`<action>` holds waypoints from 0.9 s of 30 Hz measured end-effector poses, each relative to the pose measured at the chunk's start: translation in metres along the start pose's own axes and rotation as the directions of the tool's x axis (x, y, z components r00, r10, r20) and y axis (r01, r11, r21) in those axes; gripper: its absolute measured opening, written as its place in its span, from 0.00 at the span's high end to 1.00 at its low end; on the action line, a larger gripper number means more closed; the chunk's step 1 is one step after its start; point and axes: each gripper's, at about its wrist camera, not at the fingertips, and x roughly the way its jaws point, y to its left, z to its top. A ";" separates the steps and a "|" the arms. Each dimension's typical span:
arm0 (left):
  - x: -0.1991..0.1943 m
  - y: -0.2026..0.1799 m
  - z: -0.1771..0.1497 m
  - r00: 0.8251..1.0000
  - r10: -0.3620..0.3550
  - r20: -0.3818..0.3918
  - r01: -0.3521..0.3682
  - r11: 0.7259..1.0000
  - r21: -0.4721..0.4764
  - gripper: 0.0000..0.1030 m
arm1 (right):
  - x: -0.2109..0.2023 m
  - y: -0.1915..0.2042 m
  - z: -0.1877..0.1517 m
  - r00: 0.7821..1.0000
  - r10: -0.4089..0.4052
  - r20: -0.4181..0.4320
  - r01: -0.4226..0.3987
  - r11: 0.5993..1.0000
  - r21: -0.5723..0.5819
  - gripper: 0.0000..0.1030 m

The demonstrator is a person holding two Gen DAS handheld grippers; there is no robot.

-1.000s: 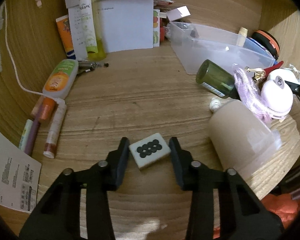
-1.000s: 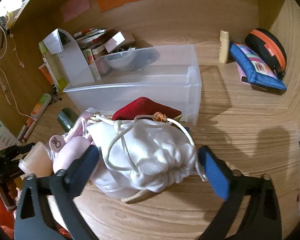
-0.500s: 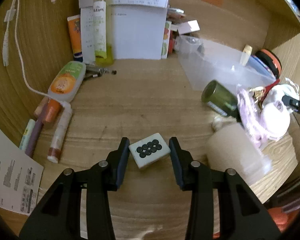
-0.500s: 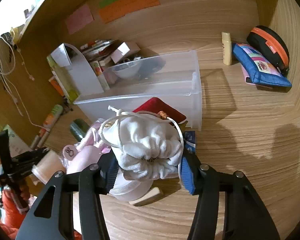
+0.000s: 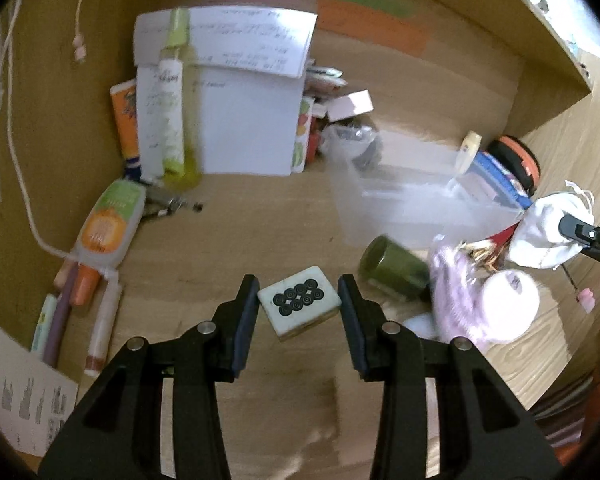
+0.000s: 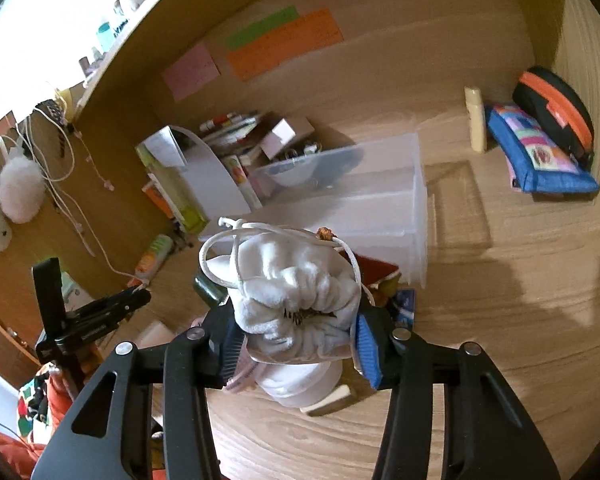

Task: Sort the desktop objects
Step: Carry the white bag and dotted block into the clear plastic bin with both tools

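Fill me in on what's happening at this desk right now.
A person is sorting clutter on a wooden desk with a handheld gripper in each hand. The left gripper holds a white tile with black dots between its fingers. The right gripper is clamped on a white drawstring pouch, lifted above the pile it sat in. A clear plastic bin sits just behind, with a green bottle lying beside it.

blurred: clear bin (image 5: 400, 208) and green bottle (image 5: 392, 268), far right, left view | cut off: printed paper (image 5: 16, 408) at near-left edge | hidden: red pouch (image 6: 374, 270) mostly behind white cloth bag (image 6: 292, 292) | unreadable: notes on sheets (image 5: 240, 44)
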 end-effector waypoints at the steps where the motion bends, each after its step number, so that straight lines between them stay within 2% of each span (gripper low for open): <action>1: 0.000 -0.002 0.004 1.000 -0.005 0.010 0.005 1.000 0.001 0.61 | -0.002 0.000 0.003 1.000 0.003 0.006 -0.003 1.000 -0.001 0.57; 8: -0.001 -0.016 0.032 0.996 -0.056 0.063 0.056 0.998 0.016 0.61 | -0.011 -0.001 0.020 0.999 0.014 0.049 -0.014 1.000 -0.001 0.57; 14: 0.008 -0.031 0.055 0.993 -0.090 0.076 0.087 0.995 0.045 0.61 | -0.012 0.003 0.034 0.997 0.000 0.081 0.002 1.000 -0.026 0.57; 27: 0.045 -0.062 0.101 0.988 -0.143 0.051 0.139 0.987 0.078 0.61 | 0.018 -0.002 0.073 0.996 0.000 0.089 0.005 0.998 -0.057 0.58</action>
